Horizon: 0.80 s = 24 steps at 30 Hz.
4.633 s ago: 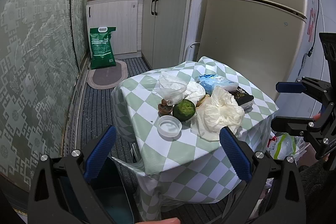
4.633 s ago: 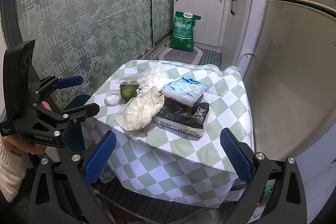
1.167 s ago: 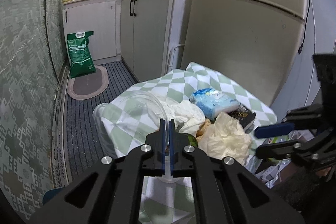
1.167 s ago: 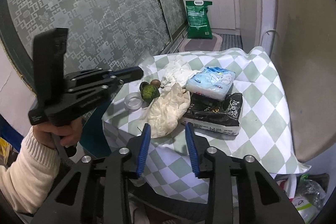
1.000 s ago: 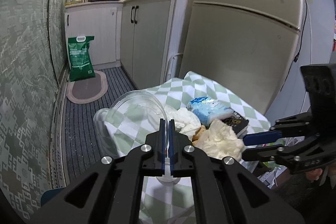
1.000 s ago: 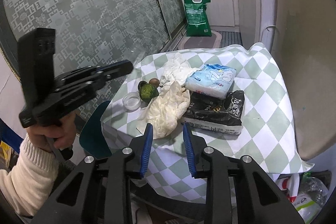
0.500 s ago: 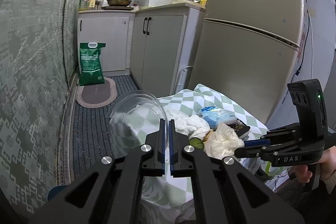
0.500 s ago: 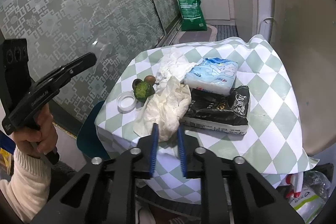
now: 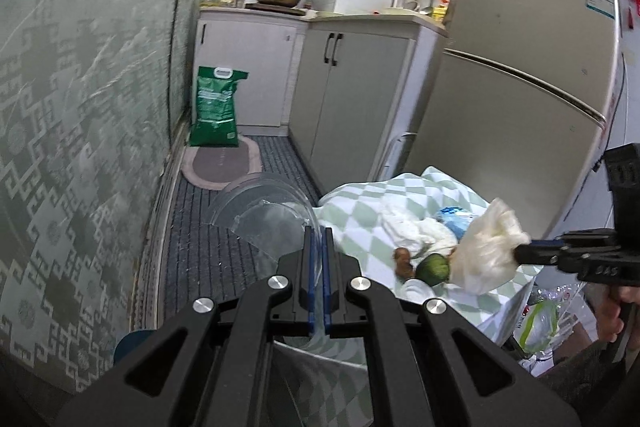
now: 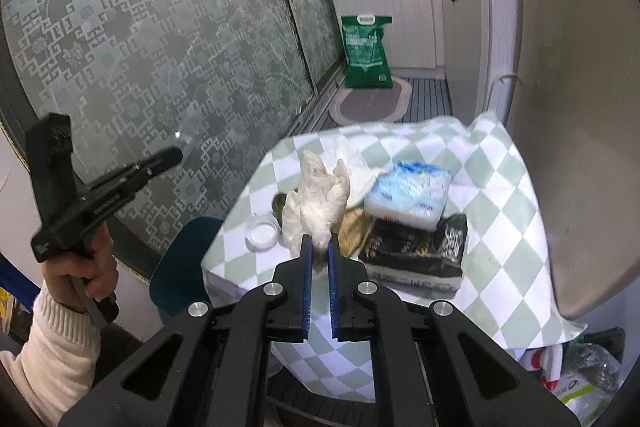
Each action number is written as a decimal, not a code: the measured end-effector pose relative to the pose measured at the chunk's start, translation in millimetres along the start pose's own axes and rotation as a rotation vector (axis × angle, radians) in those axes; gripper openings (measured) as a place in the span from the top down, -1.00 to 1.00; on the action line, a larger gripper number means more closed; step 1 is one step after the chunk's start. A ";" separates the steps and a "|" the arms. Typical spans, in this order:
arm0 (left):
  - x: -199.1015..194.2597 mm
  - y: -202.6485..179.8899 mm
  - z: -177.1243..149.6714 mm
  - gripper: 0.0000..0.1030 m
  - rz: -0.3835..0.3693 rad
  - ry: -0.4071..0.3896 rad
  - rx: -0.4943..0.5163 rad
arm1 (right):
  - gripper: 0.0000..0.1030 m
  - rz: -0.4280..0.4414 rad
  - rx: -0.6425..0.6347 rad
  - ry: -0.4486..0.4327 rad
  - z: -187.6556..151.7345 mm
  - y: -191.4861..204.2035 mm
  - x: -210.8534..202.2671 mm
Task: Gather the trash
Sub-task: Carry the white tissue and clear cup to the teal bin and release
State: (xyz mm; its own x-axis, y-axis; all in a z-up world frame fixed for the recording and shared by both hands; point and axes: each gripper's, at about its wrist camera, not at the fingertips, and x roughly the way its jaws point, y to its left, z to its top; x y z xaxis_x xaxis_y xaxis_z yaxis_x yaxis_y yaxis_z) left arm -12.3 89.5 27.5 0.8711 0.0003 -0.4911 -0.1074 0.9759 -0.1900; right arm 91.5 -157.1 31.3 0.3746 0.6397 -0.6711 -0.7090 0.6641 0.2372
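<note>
Kitchen cabinets (image 9: pixel 352 99) and a refrigerator (image 9: pixel 520 75) stand behind a small surface (image 10: pixel 500 195) draped in a green-and-white checked cloth. Left hand-held gripper (image 9: pixel 317 239): jaws fully closed on the rim of a clear plastic lid (image 9: pixel 264 211), held in the air beside the surface, over the floor mat. Right hand-held gripper (image 10: pixel 319 247): jaws closed on a crumpled white plastic bag (image 10: pixel 318 199), lifted above the cloth. Lying on the surface: a green fruit (image 9: pixel 433 267), a small round white lid (image 10: pixel 262 231), a blue-and-white tissue pack (image 10: pixel 410 195) and a black packet (image 10: pixel 416 247).
</note>
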 end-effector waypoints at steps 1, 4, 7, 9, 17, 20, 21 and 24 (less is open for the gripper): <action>-0.6 3.1 -0.8 0.93 0.008 0.004 -0.006 | 0.86 -0.003 -0.004 -0.010 1.5 2.0 -2.4; 0.3 10.0 -2.5 0.93 0.021 0.025 -0.033 | 0.86 -0.014 -0.023 -0.035 6.1 7.8 -8.4; -0.2 15.4 -3.2 0.93 0.033 0.054 -0.059 | 0.86 0.000 -0.031 -0.053 12.3 15.1 -10.0; 0.0 18.4 -5.1 0.93 0.045 0.078 -0.070 | 0.86 0.015 -0.037 -0.060 16.5 22.3 -9.3; -1.2 40.8 -21.9 0.93 0.101 0.180 -0.117 | 0.86 0.083 -0.095 -0.077 29.0 66.8 -3.4; -0.1 50.5 -32.0 0.93 0.110 0.228 -0.148 | 0.86 0.104 -0.113 -0.073 32.9 81.0 2.5; 0.5 53.8 -36.9 0.93 0.113 0.244 -0.153 | 0.86 0.109 -0.119 -0.069 33.3 85.6 4.8; 5.5 63.6 -50.6 0.93 0.127 0.299 -0.162 | 0.86 0.119 -0.147 -0.050 34.1 102.8 15.7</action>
State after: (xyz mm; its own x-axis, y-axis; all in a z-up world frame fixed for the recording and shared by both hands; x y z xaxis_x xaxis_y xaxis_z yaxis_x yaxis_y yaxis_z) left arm -38.6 140.5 -30.2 0.6701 0.0319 -0.7416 -0.3009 0.9250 -0.2321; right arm 44.9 -65.6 69.1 0.3098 0.7314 -0.6075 -0.8281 0.5215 0.2055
